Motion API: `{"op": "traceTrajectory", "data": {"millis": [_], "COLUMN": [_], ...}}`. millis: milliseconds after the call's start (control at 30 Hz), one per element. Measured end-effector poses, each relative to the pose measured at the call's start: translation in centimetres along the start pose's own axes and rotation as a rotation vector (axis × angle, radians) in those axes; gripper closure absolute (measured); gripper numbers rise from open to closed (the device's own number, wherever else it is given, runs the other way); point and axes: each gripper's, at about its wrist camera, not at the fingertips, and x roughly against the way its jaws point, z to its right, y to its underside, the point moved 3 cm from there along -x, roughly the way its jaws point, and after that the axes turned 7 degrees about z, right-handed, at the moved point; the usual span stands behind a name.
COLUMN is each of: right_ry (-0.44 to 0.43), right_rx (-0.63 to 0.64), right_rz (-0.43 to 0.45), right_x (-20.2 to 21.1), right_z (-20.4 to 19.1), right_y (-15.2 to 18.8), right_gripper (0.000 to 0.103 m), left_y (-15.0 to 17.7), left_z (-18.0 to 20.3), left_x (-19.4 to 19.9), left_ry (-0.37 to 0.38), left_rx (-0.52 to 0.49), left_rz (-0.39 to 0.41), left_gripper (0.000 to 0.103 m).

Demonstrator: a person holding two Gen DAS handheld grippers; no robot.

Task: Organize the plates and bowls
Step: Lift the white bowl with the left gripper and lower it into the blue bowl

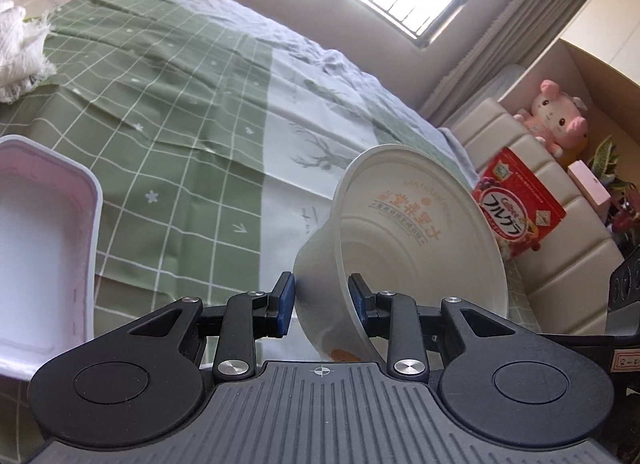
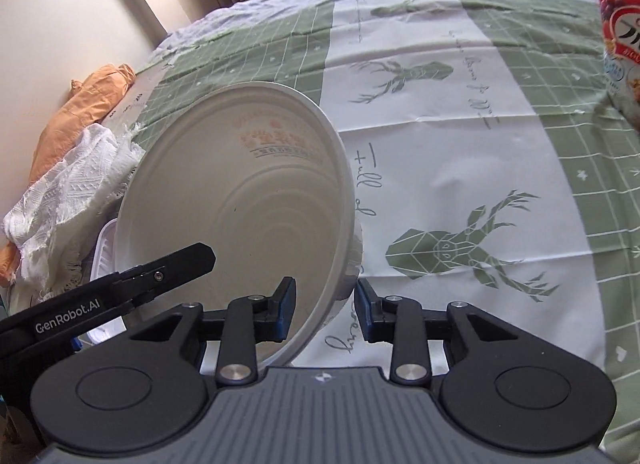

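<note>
One bowl (image 1: pixel 416 240), tilted, clamped by two grippers; one tray (image 1: pixel 44 240).

Left gripper (image 1: pixel 322 302) straddled wall of tilted bowl (image 1: pixel 416 232), one pad outside, one inside. Tray (image 1: pixel 86 200) lay to its left on cloth (image 1: pixel 180 112); cereal box (image 1: pixel 520 208) stood ahead-right, w/ plush toy (image 1: pixel 554 112) behind box. Right gripper (image 2: pixel 324 306) straddled bowl's opposite rim; towel (image 2: pixel 64 204) lay far left.

Bed (image 1: pixel 280 40) under green deer-print cloth (image 1: pixel 168 104)
</note>
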Motion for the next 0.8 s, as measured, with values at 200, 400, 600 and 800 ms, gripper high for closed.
{"op": "traceTrajectory", "data": {"millis": [200,400,600,800], "right_ry": [0.009,0.005,0.017,0.002], "right_rx": [0.026,-0.008,-0.045,-0.071], "right_rz": [0.051,0.068,0.028,0.000], "right_x": [6.8,11.1,12.0,11.3], "right_z": [1.3,4.0,6.2,7.4], "right_y": [2.7,6.2,9.5,12.0], "right_gripper": [0.071,0.071,0.070,0.068], "left_y": [2.2,4.7,7.9,10.3], "left_z": [5.1,8.7,10.2,9.5], "left_x": [4.4,6.0,5.8,5.1], "left_ry": [0.051,0.099,0.093,0.077], "left_rx": [-0.068,-0.132,-0.169,-0.143], "left_rz": [0.007,-0.046,-0.127,-0.201], "left_gripper": [0.071,0.071,0.070,0.071]}}
